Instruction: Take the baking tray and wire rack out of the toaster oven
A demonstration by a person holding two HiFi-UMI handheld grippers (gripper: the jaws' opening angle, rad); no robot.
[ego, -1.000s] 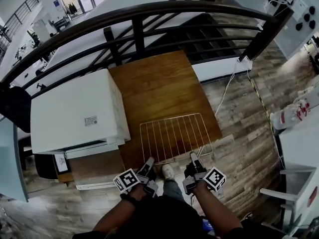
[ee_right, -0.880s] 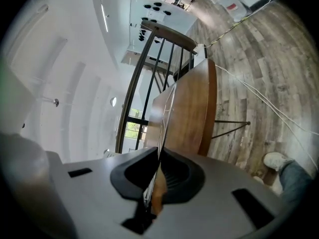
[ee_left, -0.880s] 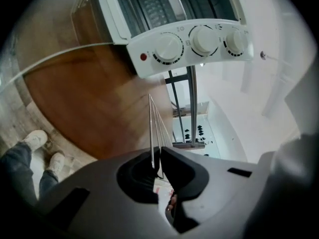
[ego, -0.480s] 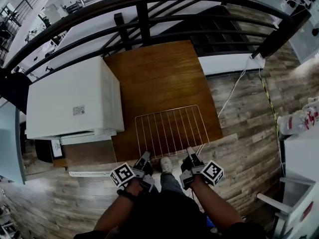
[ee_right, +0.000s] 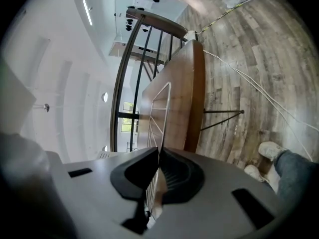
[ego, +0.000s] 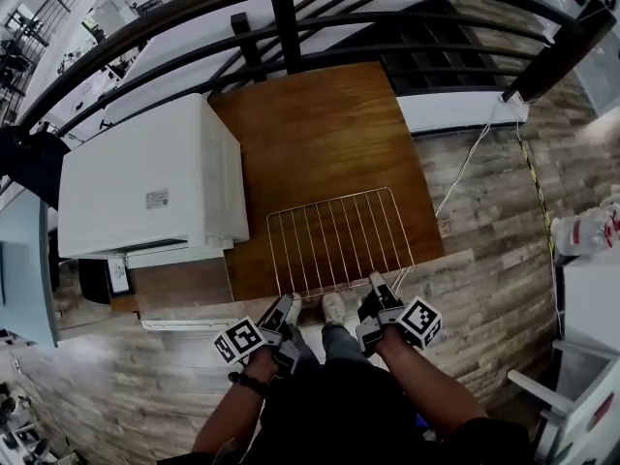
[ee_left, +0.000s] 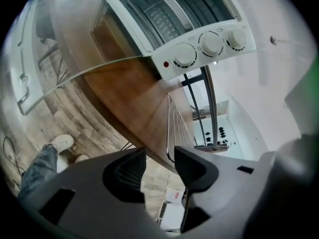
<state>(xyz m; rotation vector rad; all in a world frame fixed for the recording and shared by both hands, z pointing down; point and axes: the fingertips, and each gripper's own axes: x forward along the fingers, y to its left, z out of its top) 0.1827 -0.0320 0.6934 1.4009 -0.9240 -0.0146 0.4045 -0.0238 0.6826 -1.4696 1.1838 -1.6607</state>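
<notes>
The wire rack lies flat on the wooden table, its near edge at the table's front. My left gripper is at the rack's near left corner. Its jaws have just been opening, and in the left gripper view the rack's edge wire stands between the pads untouched. My right gripper holds the near right corner, shut on the rack's wire. The white toaster oven stands to the left, glass door folded down. Something dark with a grid shows inside it.
A black railing runs behind the table, with stairs beyond it. A white cable trails over the plank floor on the right. The person's shoe is under the table's front edge. The oven's knobs face me.
Both grippers have come down a little with the rack, which now rests on the table. The grippers stay at its near corners.
</notes>
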